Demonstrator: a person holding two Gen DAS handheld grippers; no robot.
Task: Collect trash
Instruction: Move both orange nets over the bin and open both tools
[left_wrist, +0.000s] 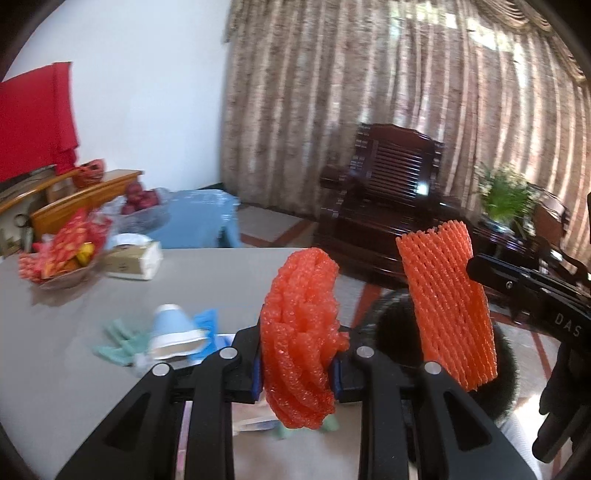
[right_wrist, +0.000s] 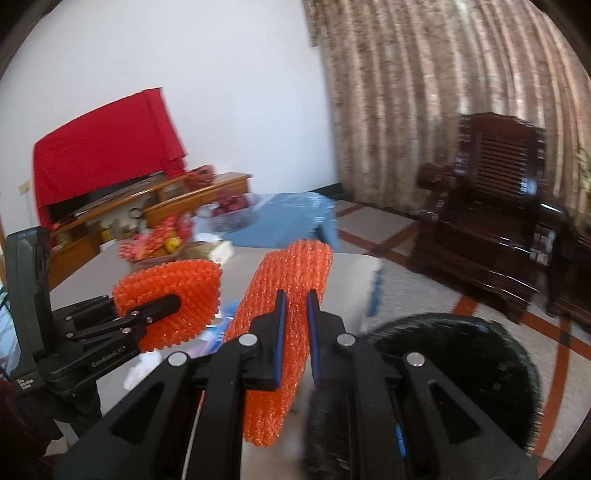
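Note:
Each gripper holds an orange foam fruit net above the edge of the grey table (left_wrist: 74, 369). In the left wrist view, my left gripper (left_wrist: 297, 373) is shut on a bunched net (left_wrist: 299, 295), its blue pads pressing both sides. At right, my right gripper (left_wrist: 476, 266) pinches a flatter net (left_wrist: 443, 295) over a black-lined trash bin (left_wrist: 391, 317). In the right wrist view, my right gripper (right_wrist: 295, 306) is shut on its net (right_wrist: 295, 266). My left gripper (right_wrist: 173, 301) holds the other net (right_wrist: 173, 280) at left. The bin (right_wrist: 461, 354) sits below right.
On the table lie a tipped blue paper cup (left_wrist: 173, 332), green and blue gloves (left_wrist: 118, 339), a tissue box (left_wrist: 133, 258) and a bowl of red snack packets (left_wrist: 59, 258). Beyond stand a blue stool (left_wrist: 199, 218), a dark wooden armchair (left_wrist: 391, 192) and a plant (left_wrist: 506, 192).

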